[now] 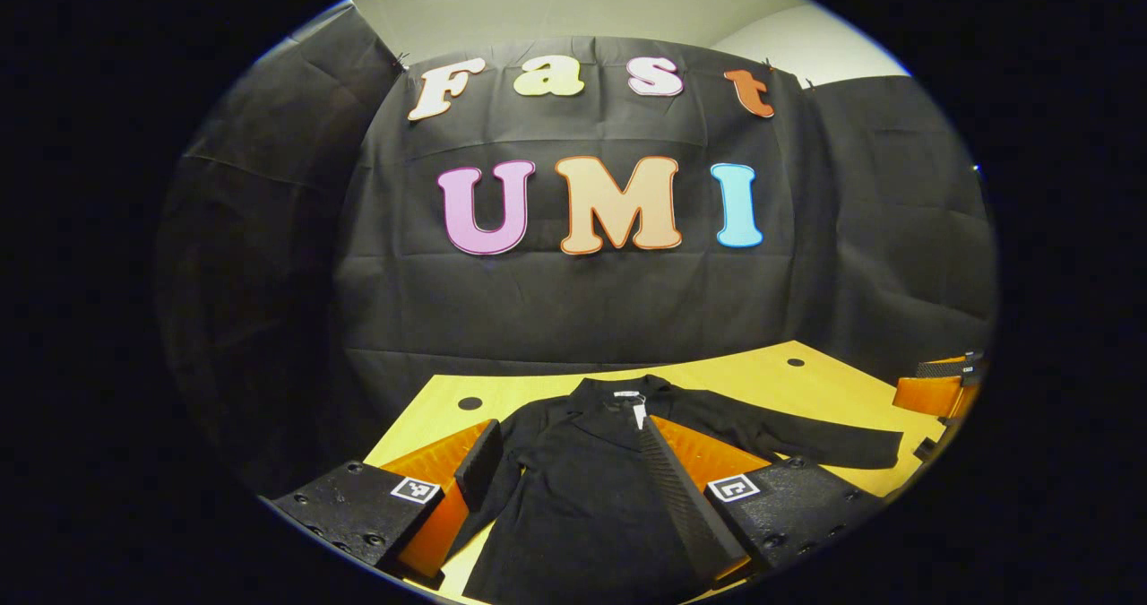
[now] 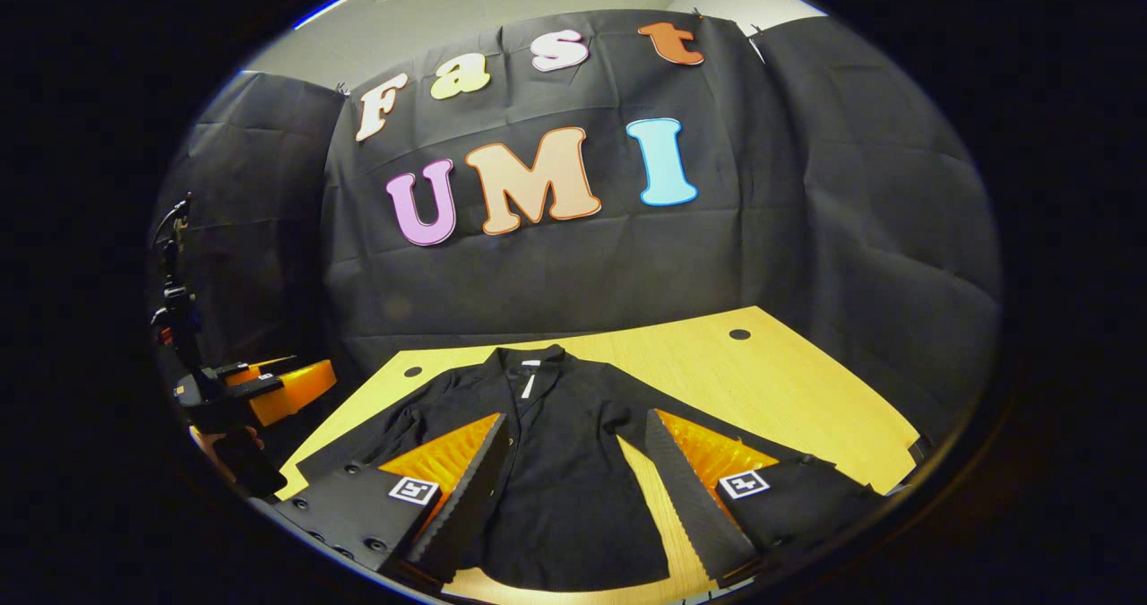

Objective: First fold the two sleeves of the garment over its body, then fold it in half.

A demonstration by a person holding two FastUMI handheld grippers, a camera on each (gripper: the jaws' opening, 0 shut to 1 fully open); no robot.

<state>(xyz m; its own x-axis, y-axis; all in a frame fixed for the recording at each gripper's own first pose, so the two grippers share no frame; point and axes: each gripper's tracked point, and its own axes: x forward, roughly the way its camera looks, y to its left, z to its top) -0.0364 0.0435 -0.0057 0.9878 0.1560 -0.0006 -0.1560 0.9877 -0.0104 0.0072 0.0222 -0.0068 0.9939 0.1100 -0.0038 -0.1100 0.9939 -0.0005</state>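
Observation:
A black jacket [image 1: 573, 497] lies flat and face up on the yellow table [image 1: 806, 381], collar toward the booth wall. In the left gripper view one sleeve [image 1: 806, 444] stretches out to the right, and the other sleeve [image 1: 506, 488] runs down beside the body. My left gripper [image 1: 566, 430] hovers open over the jacket's chest, holding nothing. In the right gripper view my right gripper [image 2: 577, 419] also hangs open above the jacket [image 2: 556, 479], its fingers straddling the body. The left gripper [image 2: 269, 385] appears at the far left there, held by a hand [image 2: 228, 448]. The right gripper [image 1: 936, 390] peeks in at the right edge of the left gripper view.
The table [image 2: 789, 381] has bare wood behind and to the right of the jacket, with small dark round holes [image 2: 739, 333] near its back corners. Black cloth walls close in behind and on both sides.

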